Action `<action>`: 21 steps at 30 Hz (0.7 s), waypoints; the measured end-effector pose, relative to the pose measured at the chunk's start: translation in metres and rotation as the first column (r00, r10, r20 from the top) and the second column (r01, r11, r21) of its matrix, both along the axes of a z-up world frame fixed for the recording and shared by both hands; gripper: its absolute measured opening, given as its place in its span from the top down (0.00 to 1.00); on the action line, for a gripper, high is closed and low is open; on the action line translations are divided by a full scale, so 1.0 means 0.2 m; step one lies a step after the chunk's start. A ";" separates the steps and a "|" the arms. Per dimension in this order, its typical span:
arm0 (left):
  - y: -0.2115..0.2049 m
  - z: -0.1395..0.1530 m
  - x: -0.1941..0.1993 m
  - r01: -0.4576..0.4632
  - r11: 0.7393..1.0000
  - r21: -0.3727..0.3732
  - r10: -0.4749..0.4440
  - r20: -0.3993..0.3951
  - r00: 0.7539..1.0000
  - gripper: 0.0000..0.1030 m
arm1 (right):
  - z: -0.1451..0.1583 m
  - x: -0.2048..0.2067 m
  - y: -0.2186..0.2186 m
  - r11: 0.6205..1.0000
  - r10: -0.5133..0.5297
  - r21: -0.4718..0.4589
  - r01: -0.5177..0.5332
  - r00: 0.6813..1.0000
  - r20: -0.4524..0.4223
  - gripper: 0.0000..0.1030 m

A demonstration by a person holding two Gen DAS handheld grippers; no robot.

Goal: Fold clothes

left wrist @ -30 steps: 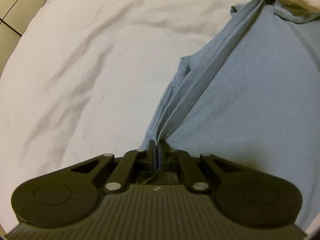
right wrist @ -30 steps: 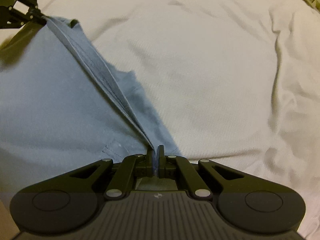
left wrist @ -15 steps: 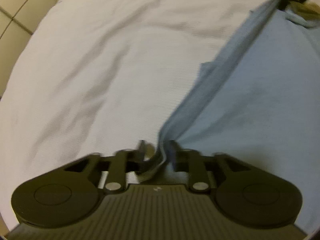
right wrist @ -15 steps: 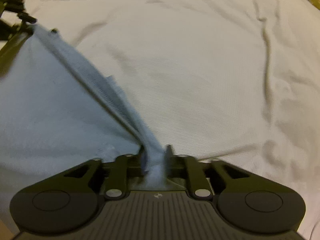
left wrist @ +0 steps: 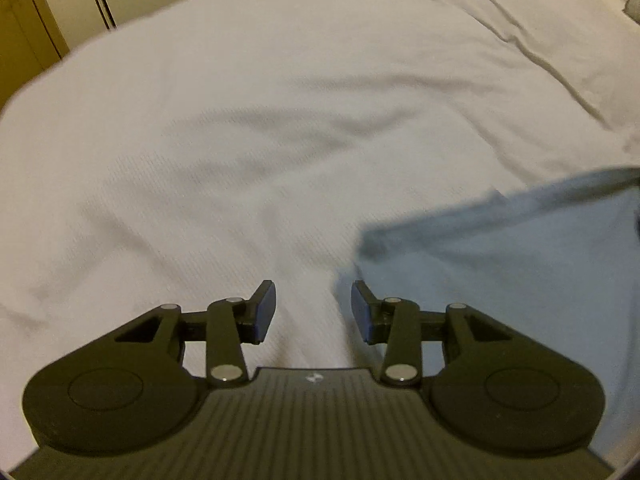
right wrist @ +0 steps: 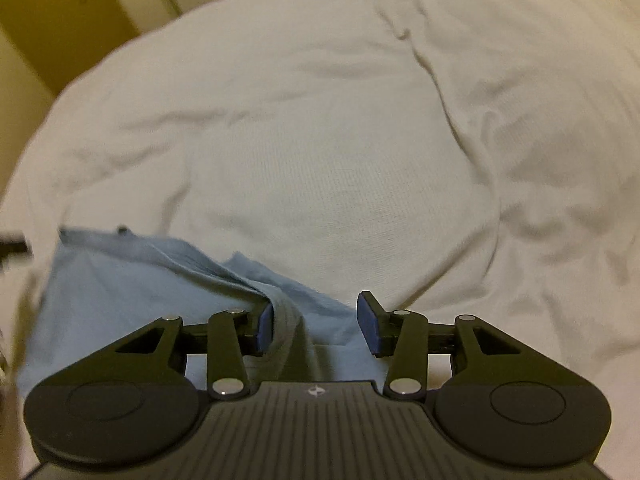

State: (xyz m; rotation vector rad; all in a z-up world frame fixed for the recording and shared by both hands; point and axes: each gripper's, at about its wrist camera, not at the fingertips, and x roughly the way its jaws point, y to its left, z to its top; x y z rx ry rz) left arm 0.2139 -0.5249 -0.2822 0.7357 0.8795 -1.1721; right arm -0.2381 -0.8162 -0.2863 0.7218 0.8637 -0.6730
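Observation:
A light blue garment [left wrist: 520,264] lies flat on the white bed sheet [left wrist: 280,140], filling the lower right of the left wrist view. My left gripper [left wrist: 313,308] is open over bare sheet, its right finger at the garment's left edge, nothing held. In the right wrist view the same blue garment [right wrist: 120,280] spreads across the lower left, with a raised fold running toward my right gripper [right wrist: 316,322]. That gripper is open, and the fold lies loose between its fingers, beside the left pad [right wrist: 265,326].
White wrinkled sheet [right wrist: 340,160] covers the bed beyond both grippers. Beige wardrobe panels [left wrist: 48,8] stand past the bed's far left edge, and the wardrobe [right wrist: 60,20] also shows top left in the right wrist view.
Both grippers were shut on the garment's stretched edge one second ago. Both have opened and let go. The fabric has dropped flat onto the bed, and both cameras have tilted up.

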 end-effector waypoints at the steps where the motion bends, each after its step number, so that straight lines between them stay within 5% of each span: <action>1: 0.02 -0.03 -0.03 0.011 1.000 0.011 -0.010 -0.027 1.000 0.65 | 0.00 0.00 0.00 1.000 -0.026 0.008 0.026 0.999 0.021 0.57; 7: 0.06 -0.16 -0.14 0.020 0.997 0.068 -0.013 -0.108 0.994 0.68 | 0.01 -0.03 -0.04 0.981 -0.187 0.061 0.183 0.979 0.080 0.57; 11: 0.06 -0.16 -0.13 -0.009 0.998 0.066 0.016 -0.116 0.993 0.98 | 0.07 0.00 0.08 0.995 -0.087 -0.051 0.087 0.996 -0.004 0.57; 14: 0.07 -0.13 -0.12 -0.018 0.999 0.033 0.021 -0.082 0.996 0.99 | 0.06 0.06 0.27 0.992 0.047 -0.112 -0.058 0.994 -0.102 0.57; 19: 0.07 -0.14 -0.13 -0.008 0.999 0.051 0.011 -0.058 0.998 0.99 | -0.12 0.24 0.53 0.924 0.261 -0.175 -0.340 0.895 -0.361 0.59; 21: 0.07 -0.15 -0.13 -0.004 0.998 0.060 0.007 -0.052 0.999 0.99 | -0.20 0.29 0.57 0.897 0.300 -0.175 -0.407 0.848 -0.437 0.68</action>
